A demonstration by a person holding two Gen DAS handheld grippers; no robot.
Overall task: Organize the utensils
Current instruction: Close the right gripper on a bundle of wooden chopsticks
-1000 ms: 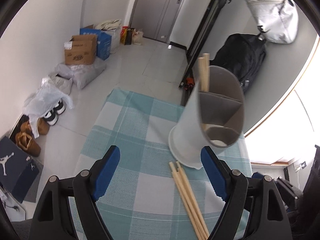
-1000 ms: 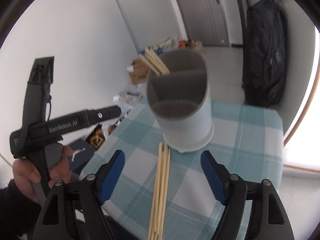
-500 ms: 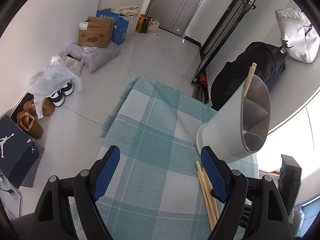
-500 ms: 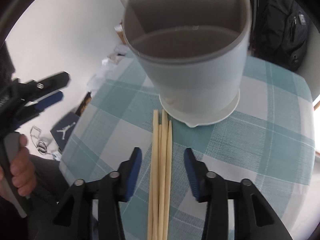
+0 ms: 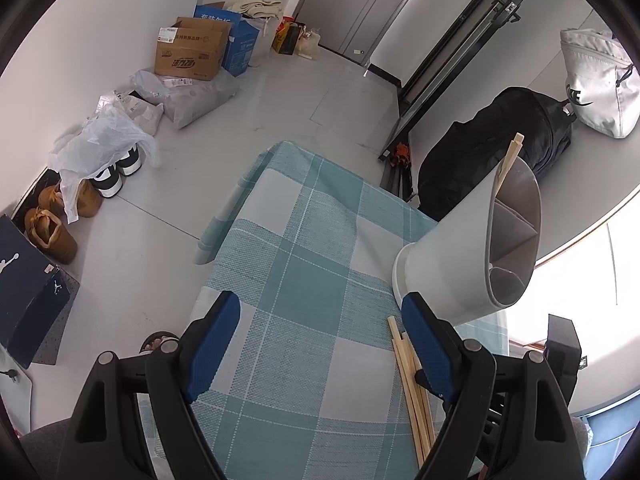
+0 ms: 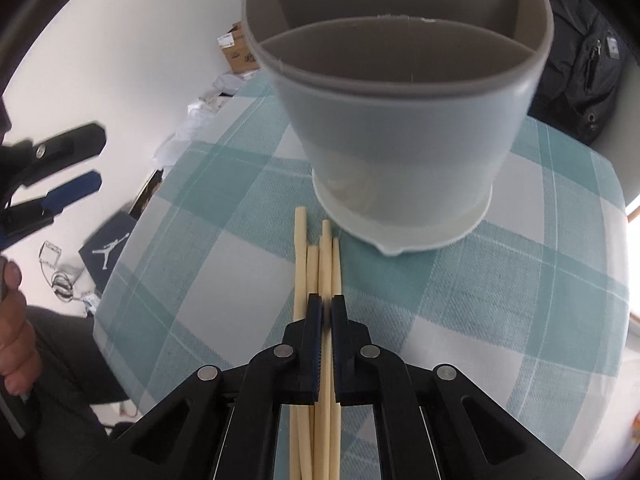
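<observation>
A grey divided utensil holder (image 6: 400, 140) stands on the teal checked tablecloth (image 6: 520, 280). Several pale wooden chopsticks (image 6: 300, 248) lie side by side in front of its base. My right gripper (image 6: 326, 300) is low over them, its jaws closing tight with one chopstick (image 6: 326, 240) pinched between the pads. My left gripper (image 5: 320, 304) hangs open over bare cloth, left of the holder (image 5: 452, 268) and the lying chopsticks (image 5: 404, 360). It holds nothing. A chopstick pair (image 5: 510, 156) stands in the holder's far compartment. The left gripper (image 6: 98, 158) also shows at the right view's left edge.
A black backpack (image 5: 492, 148) and a white bag (image 5: 600, 84) hang behind the table. Cardboard boxes (image 5: 190, 54), plastic bags and shoes (image 5: 56, 220) lie on the floor to the left. A person's hand (image 6: 12, 340) grips the left tool.
My right gripper dropped towards the lying chopsticks and its wide jaws shut on one. The left gripper drifted left, so the holder slid to the right in its view.
</observation>
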